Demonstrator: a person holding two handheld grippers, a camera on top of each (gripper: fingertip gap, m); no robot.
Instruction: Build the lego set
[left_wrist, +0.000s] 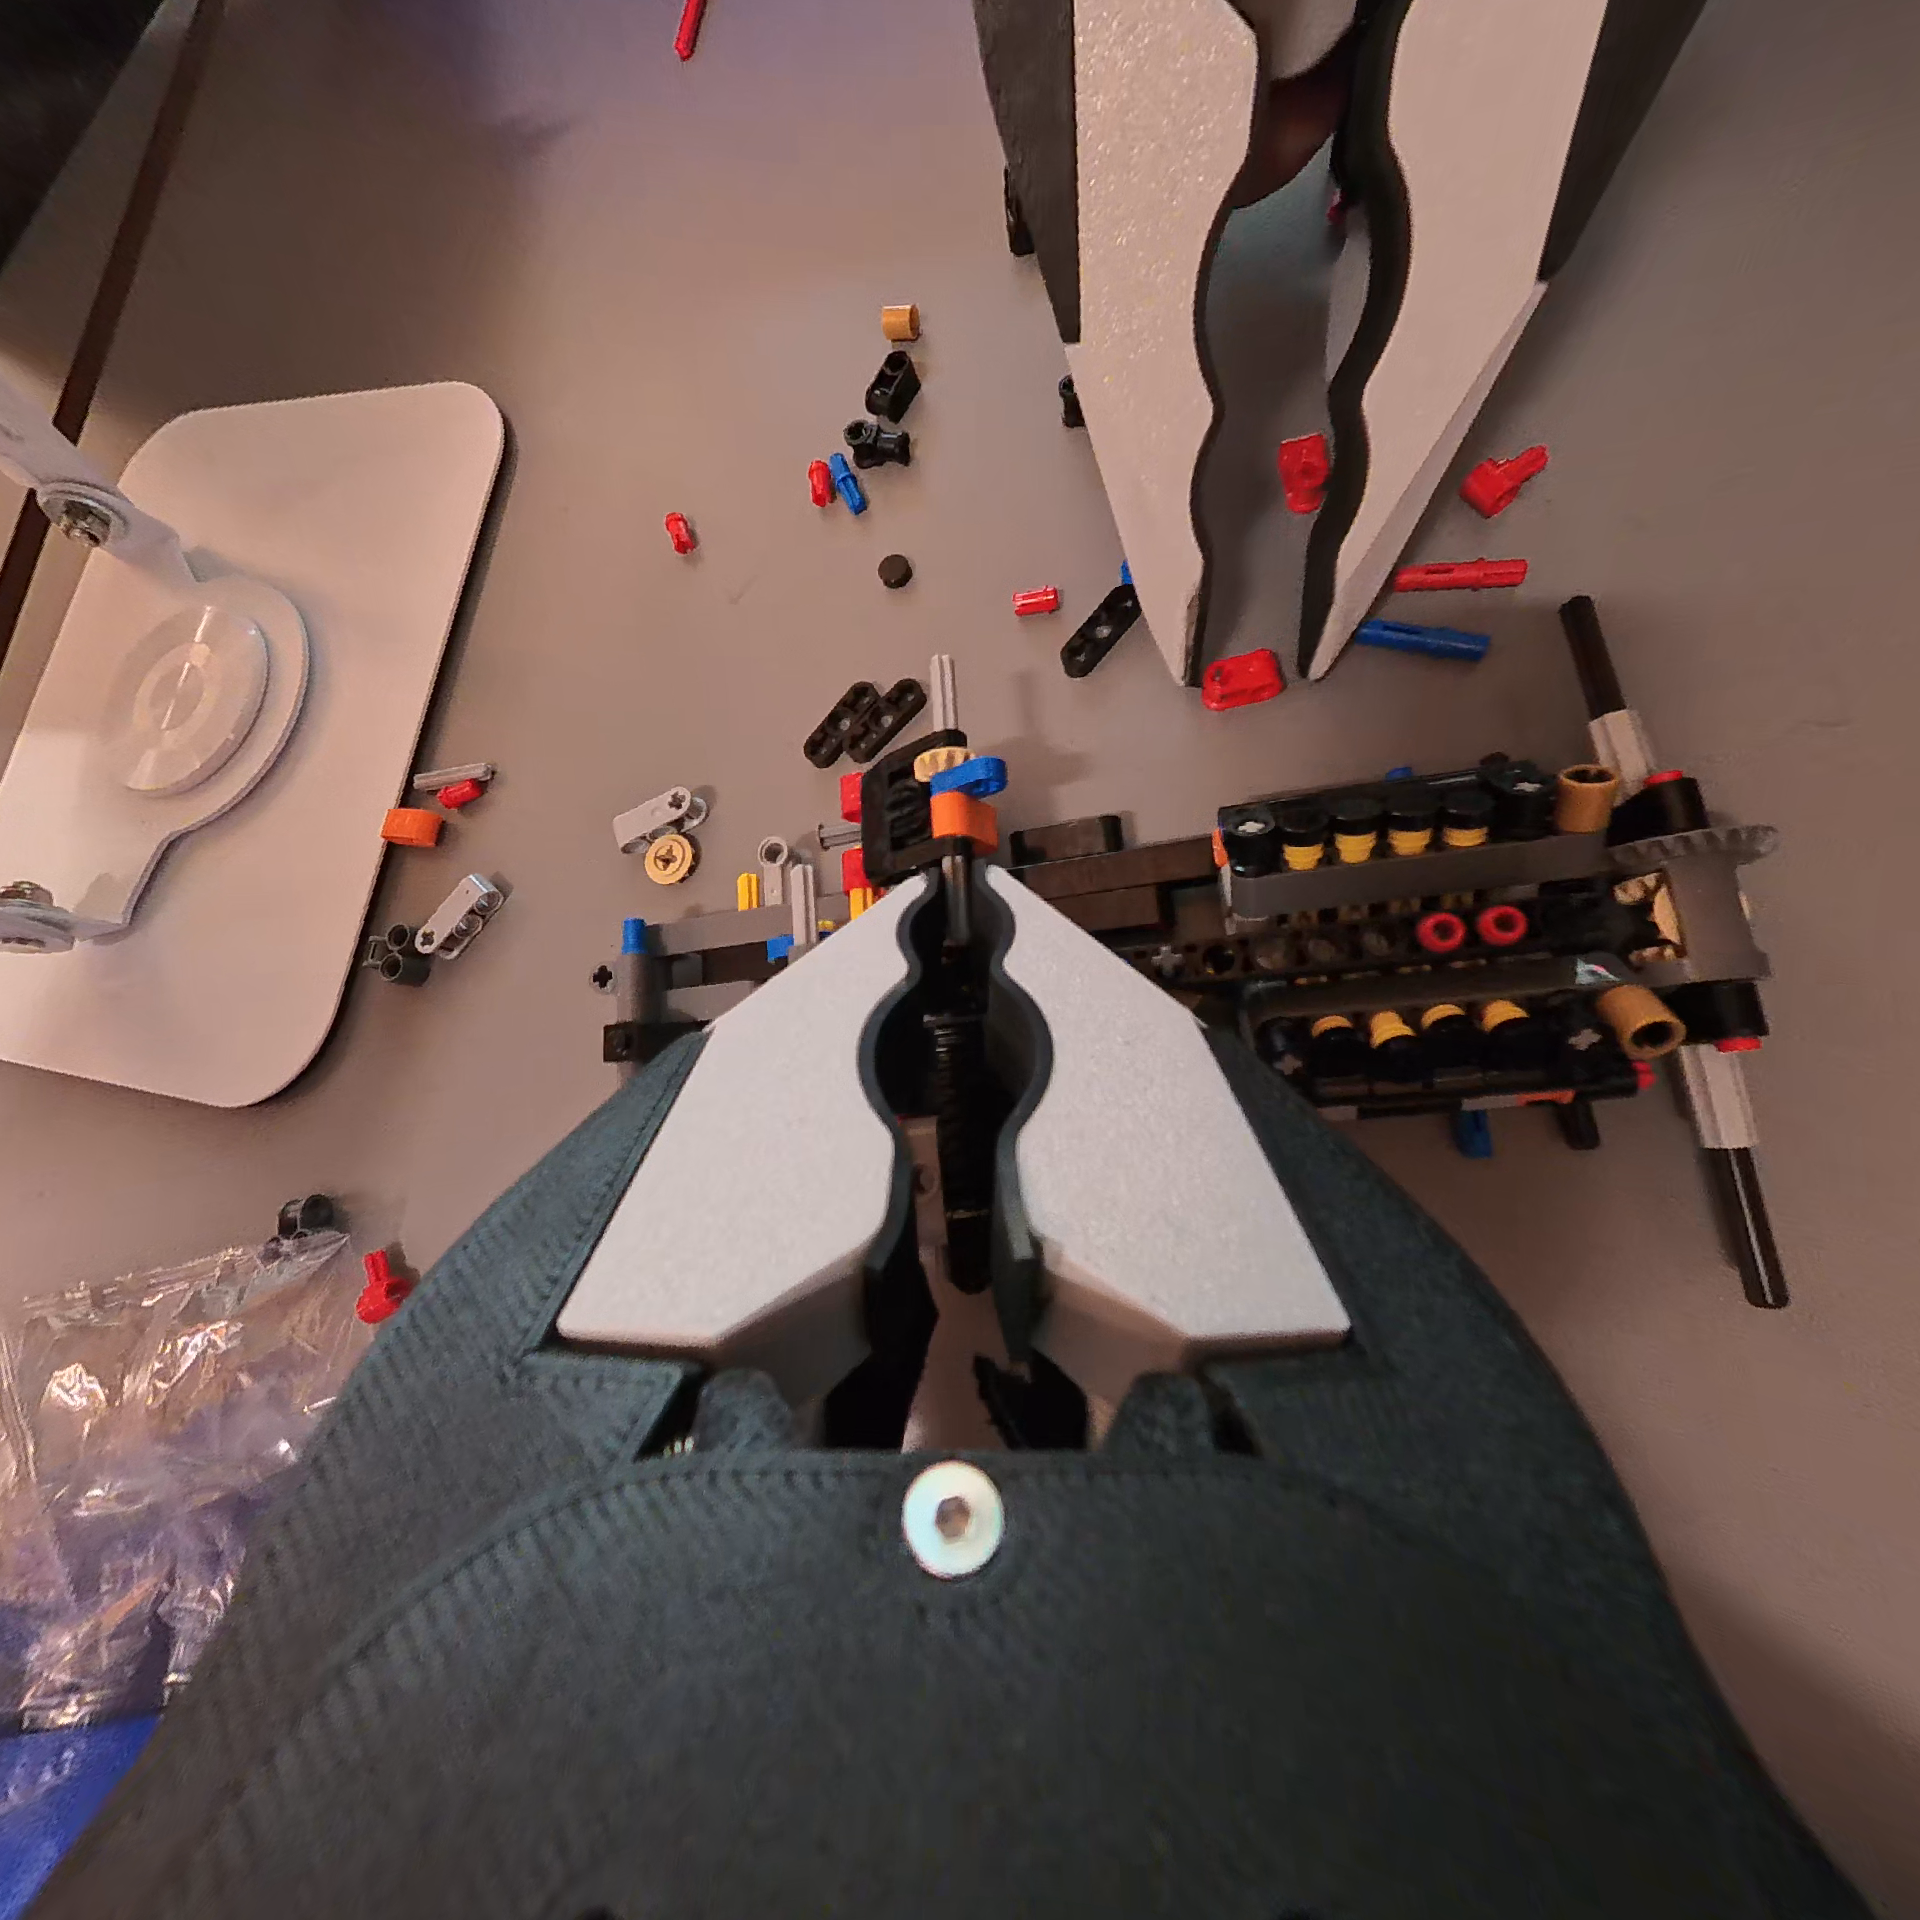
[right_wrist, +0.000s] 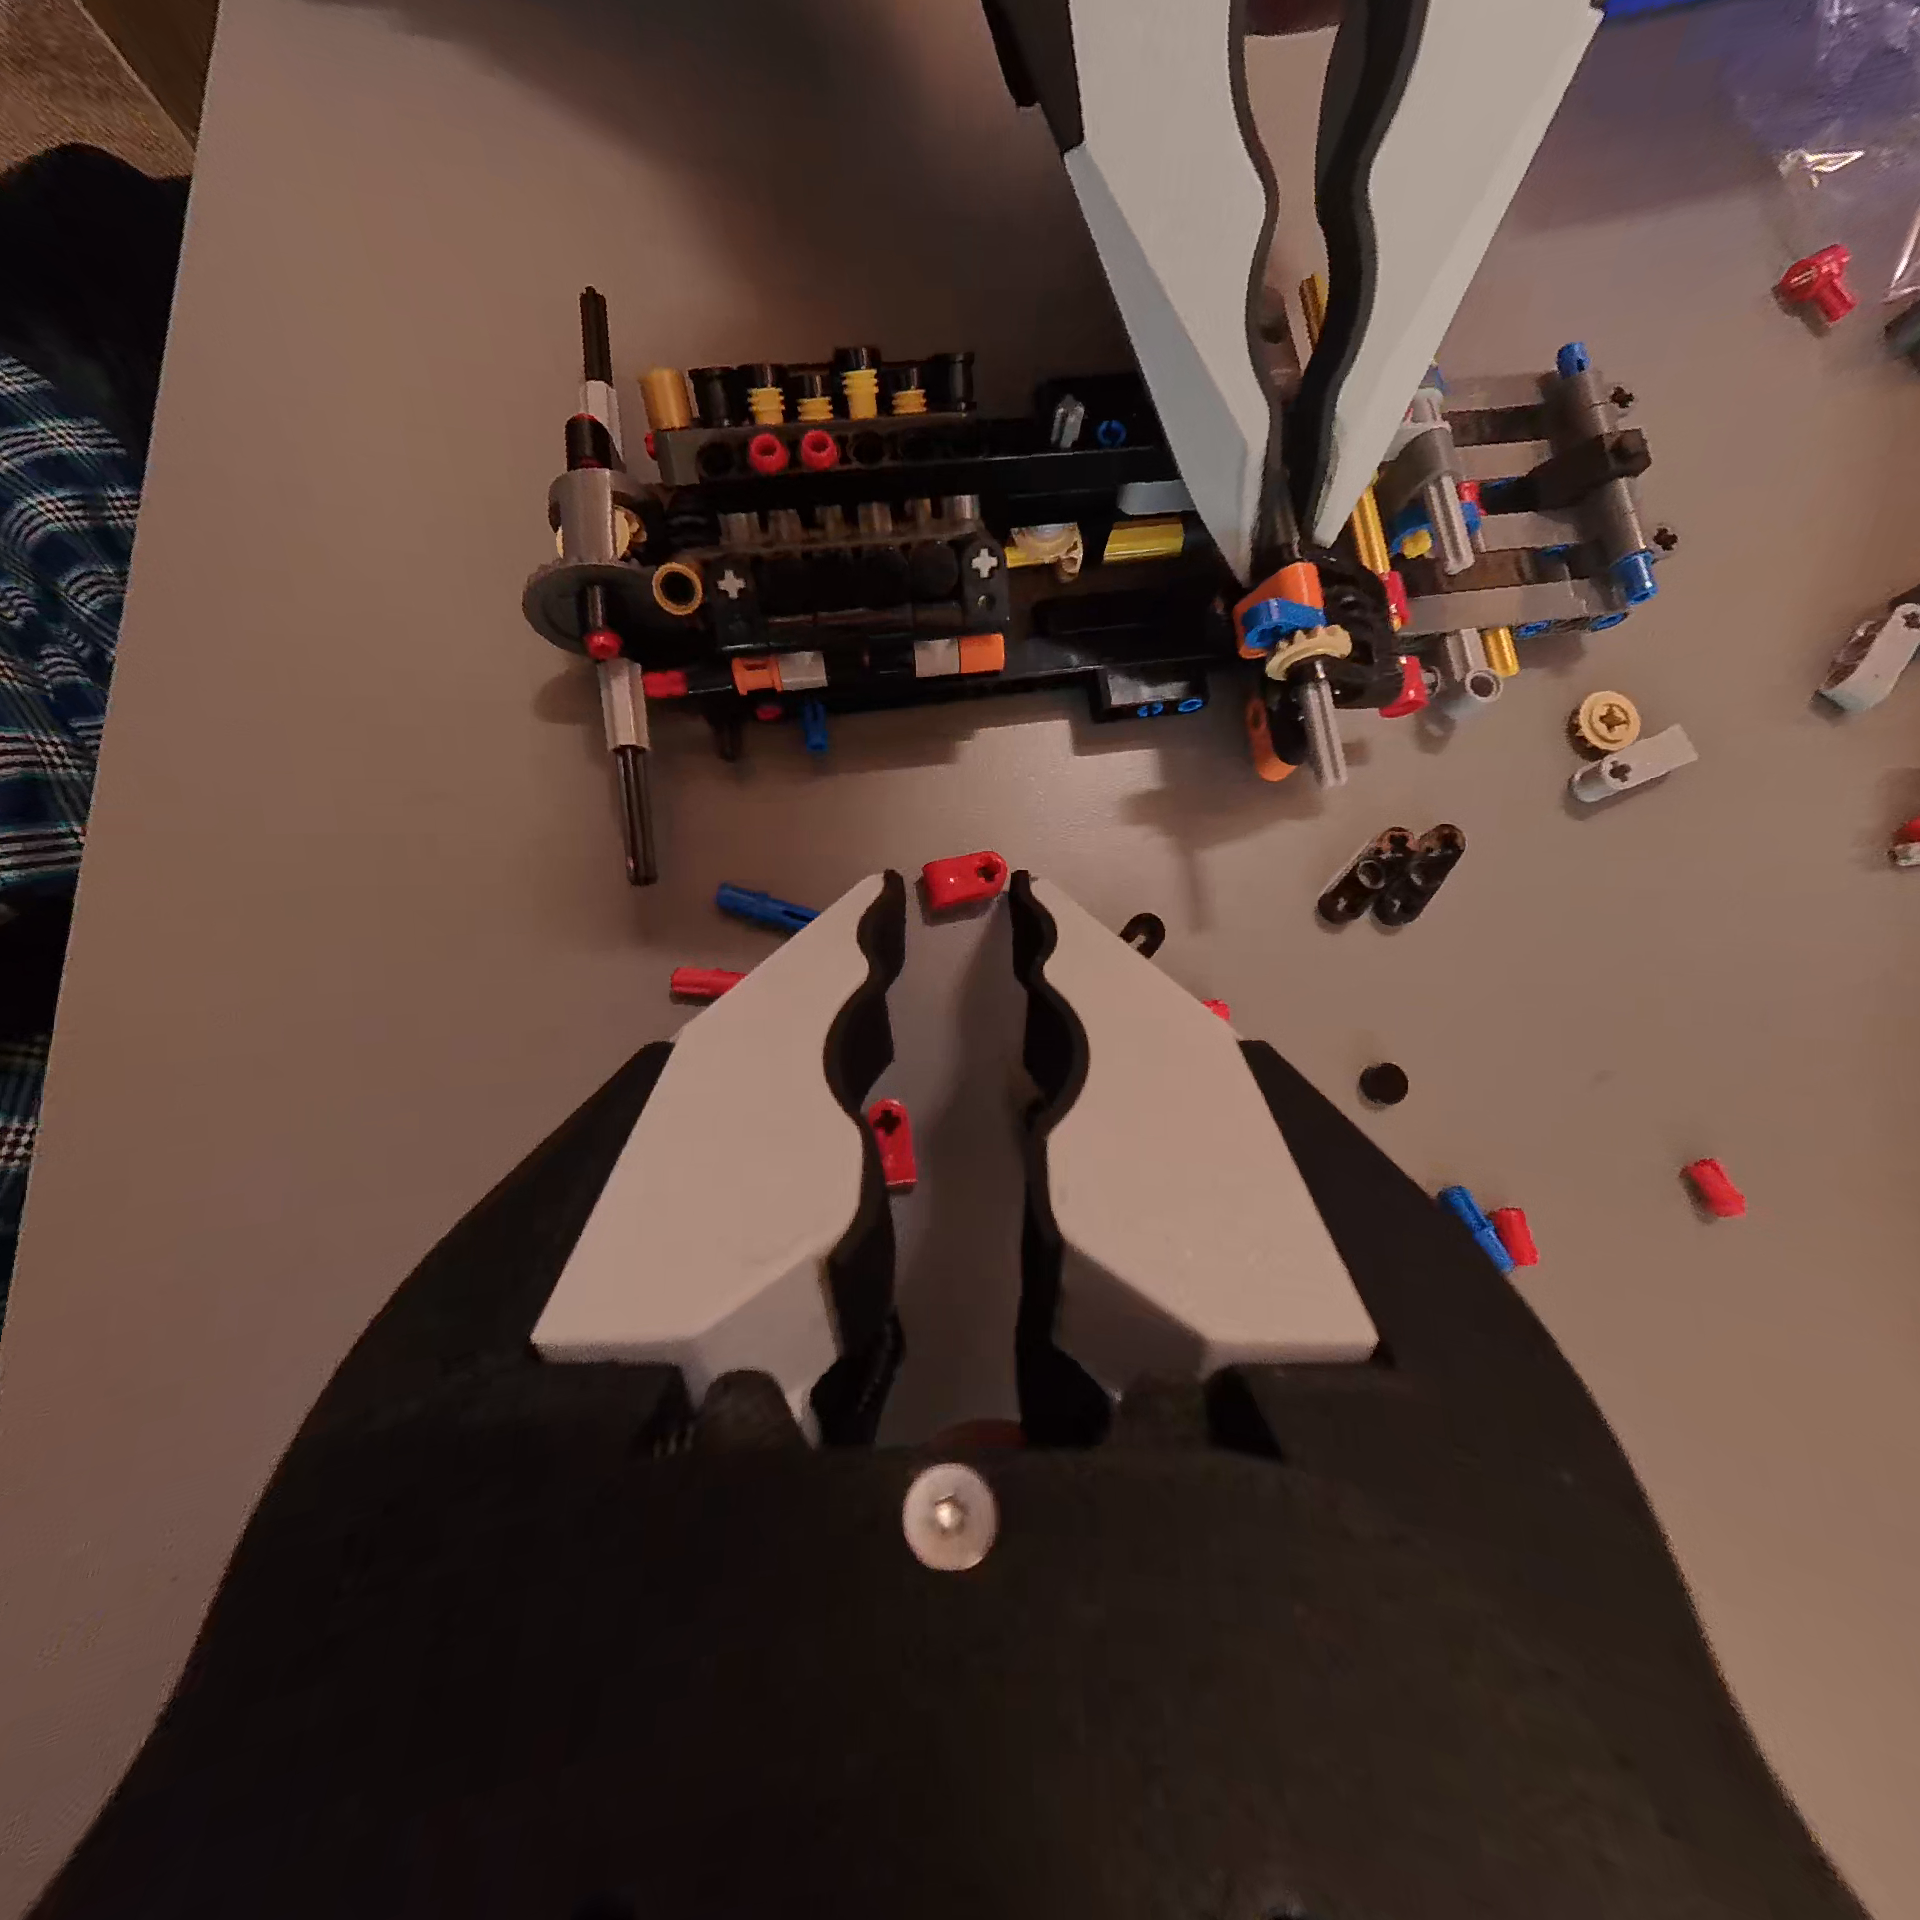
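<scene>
The long black Lego model (left_wrist: 1455, 935) lies on the grey table; it also shows in the right wrist view (right_wrist: 883, 561). My left gripper (left_wrist: 961, 878) is shut on a black upright part at the model's orange-and-blue end (left_wrist: 961, 800), also seen from the right wrist view (right_wrist: 1283, 545). My right gripper (right_wrist: 956, 883) is open, tips low at the table. A small red connector (right_wrist: 964, 878) lies between its fingertips. The left wrist view shows that gripper (left_wrist: 1242, 665) with the same red connector (left_wrist: 1242, 677). A second red piece (right_wrist: 894, 1143) lies under its fingers.
Loose pieces are scattered about: black beams (right_wrist: 1392, 873), a blue pin (right_wrist: 764, 904), a tan gear (right_wrist: 1605, 719), red pins (left_wrist: 1460, 574). A white stand base (left_wrist: 260, 727) and clear plastic bags (left_wrist: 125, 1455) lie left. The table edge (right_wrist: 156, 623) runs along the left. The gap from one gripper's tips to the other's is roughly 7 centimeters. It is some 8 centimeters from my left tips to the tan gear (right_wrist: 1605, 719). Look for it in the left wrist view (left_wrist: 671, 857) too.
</scene>
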